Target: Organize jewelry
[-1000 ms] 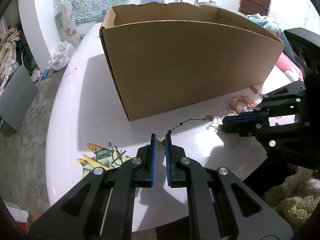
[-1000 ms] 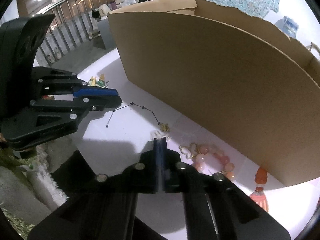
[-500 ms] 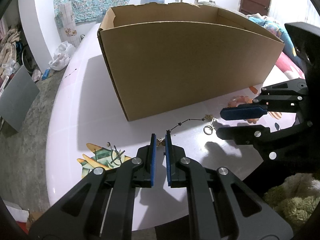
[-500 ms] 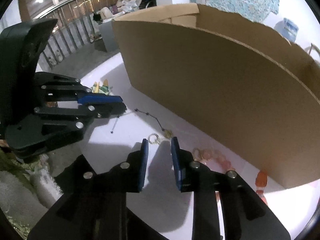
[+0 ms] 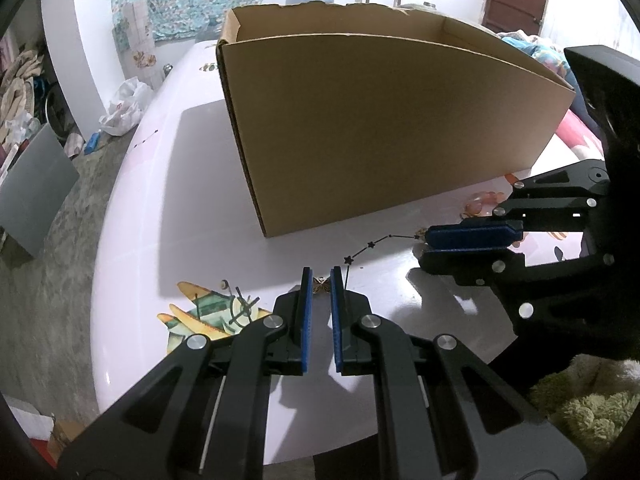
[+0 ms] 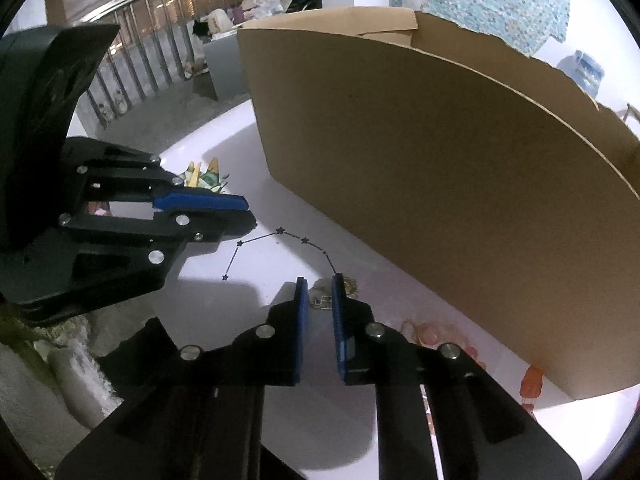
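Change: the right gripper (image 6: 318,294) was clamped flat a second ago, sprang apart, and its jaws have just been closing again around the clasp end of the necklace (image 6: 292,238); the left gripper (image 5: 322,282) has kept its place and gap.
Left gripper: black angular linkage with ribbed blue pads (image 5: 306,312), jaws narrow with a slim gap, a small gold butterfly charm (image 5: 321,285) between the tips; whether the pads press it I cannot tell.
Right gripper: same black frame and blue pads, narrowly parted over a pale ring and a small tag; they straddle these pieces, and no squeeze on them is visible.
Necklace: thin dark chain strung with tiny black stars, lying slack in a shallow arc on the table (image 5: 168,208) in front of the box, running from one gripper's tips to the other's.
Cardboard box (image 5: 380,128): plain brown corrugated board, open top, ragged torn rim at the back, standing just behind the chain.
Bead bracelet (image 6: 428,334): rounded pink, glossy beads, lying beside the right gripper, partly hidden behind its finger, near the box wall.
Table: smooth, glossy white, rounded edge, with a printed aeroplane picture (image 5: 204,316) in yellow and green left of the left gripper.
Orange pendant (image 6: 532,390): small, lumpy, near the box's corner.
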{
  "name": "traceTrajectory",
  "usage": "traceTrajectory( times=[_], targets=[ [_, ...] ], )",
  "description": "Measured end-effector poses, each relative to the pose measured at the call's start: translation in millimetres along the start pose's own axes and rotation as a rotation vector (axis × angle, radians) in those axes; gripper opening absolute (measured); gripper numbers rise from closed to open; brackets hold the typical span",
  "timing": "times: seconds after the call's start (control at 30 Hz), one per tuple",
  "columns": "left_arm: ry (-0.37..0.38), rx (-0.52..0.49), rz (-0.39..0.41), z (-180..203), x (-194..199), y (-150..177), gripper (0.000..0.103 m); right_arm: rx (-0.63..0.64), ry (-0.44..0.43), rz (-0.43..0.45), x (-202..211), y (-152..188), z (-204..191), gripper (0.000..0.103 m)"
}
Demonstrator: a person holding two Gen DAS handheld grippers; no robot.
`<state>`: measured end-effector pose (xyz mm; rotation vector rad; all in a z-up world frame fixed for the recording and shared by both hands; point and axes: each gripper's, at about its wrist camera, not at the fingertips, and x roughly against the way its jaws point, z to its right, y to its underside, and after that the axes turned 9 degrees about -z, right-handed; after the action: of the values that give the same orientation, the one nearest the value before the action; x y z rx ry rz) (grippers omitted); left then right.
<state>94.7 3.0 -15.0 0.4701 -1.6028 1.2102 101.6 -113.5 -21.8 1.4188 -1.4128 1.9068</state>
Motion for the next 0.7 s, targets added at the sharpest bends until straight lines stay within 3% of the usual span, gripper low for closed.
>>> traceTrajectory(
  times=[0.7],
  targets=[
    [0.003,0.012,-0.006,-3.4,-1.1,2.8,0.008,0.009,0.009,-0.022,5.3,-11.7,-0.4,0.010]
  ],
)
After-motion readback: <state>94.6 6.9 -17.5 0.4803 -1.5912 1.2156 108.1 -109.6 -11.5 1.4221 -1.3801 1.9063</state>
